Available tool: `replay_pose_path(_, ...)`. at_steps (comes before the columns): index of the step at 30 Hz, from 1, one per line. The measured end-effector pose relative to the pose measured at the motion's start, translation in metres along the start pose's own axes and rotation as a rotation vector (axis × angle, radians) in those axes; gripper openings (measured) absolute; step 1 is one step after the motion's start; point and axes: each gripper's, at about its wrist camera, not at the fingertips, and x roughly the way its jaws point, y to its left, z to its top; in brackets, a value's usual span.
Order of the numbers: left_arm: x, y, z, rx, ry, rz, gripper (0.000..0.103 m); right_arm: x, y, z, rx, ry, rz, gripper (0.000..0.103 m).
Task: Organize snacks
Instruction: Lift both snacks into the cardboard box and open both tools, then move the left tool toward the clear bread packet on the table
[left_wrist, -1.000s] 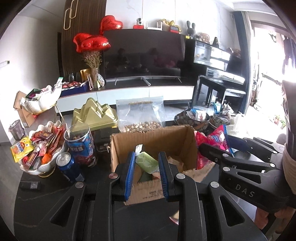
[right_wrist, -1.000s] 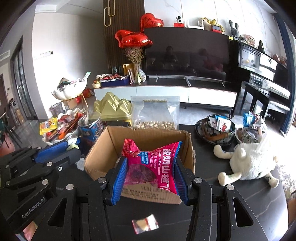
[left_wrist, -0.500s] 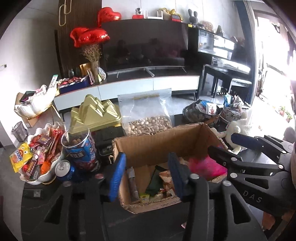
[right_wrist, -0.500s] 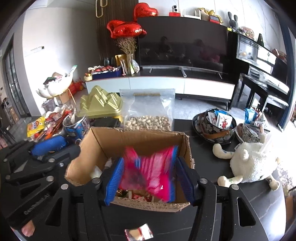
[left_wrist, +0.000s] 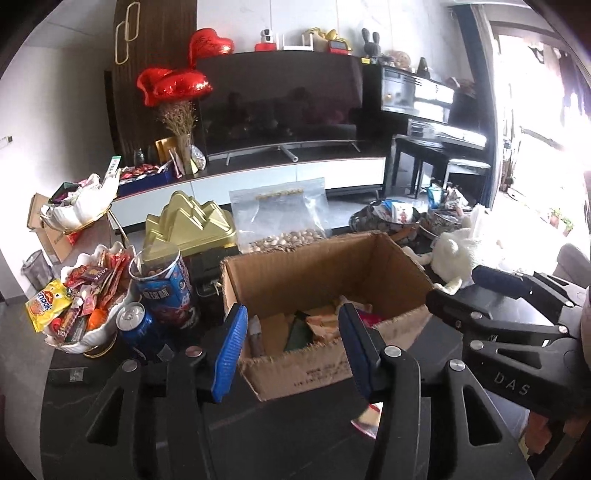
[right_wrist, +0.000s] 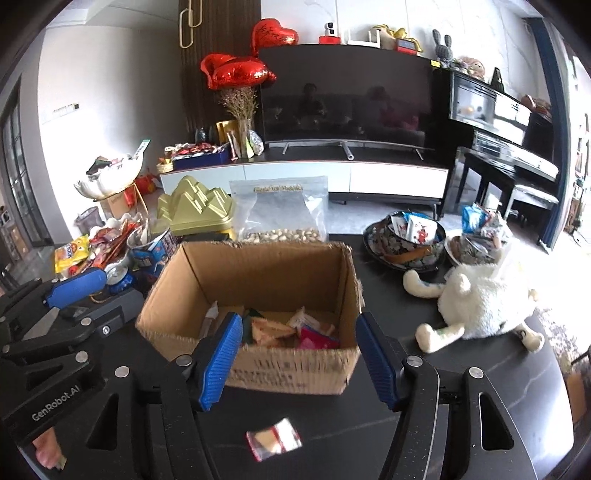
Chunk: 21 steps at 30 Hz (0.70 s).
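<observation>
An open cardboard box (left_wrist: 317, 273) (right_wrist: 258, 277) stands on the dark table, with several snack packets inside, among them a pink packet (right_wrist: 314, 338) and a green one (left_wrist: 297, 334). My left gripper (left_wrist: 291, 343) is open and empty just in front of the box's near wall. My right gripper (right_wrist: 299, 354) is open and empty at the same near wall. A small clear-and-red wrapped snack (right_wrist: 273, 439) lies on the table in front of the box; its edge shows in the left wrist view (left_wrist: 365, 421).
Left of the box are a white bowl of snacks (left_wrist: 88, 295), a blue can (left_wrist: 136, 325) and a blue tub (left_wrist: 162, 284). Behind it are a gold tin (left_wrist: 192, 225) and a bag of nuts (left_wrist: 280, 221). At right are a white plush toy (right_wrist: 480, 299) and patterned bowls (right_wrist: 406, 240).
Both grippers opened and let go of their packets, the green one from the left and the pink one from the right, which now lie in the box. Both grippers drew back.
</observation>
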Motion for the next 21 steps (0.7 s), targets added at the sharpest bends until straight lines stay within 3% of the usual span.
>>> replay_pose_path(9,-0.016,-0.019,-0.024,0.065,-0.006,-0.010,0.051,-0.018,-0.008,-0.037,0.021,0.026,0.000,0.065)
replay_pose_path(21,0.002,-0.049,-0.063,0.167,0.072,-0.073,0.051,-0.016,-0.024,-0.087,0.076,0.091,-0.005,0.065)
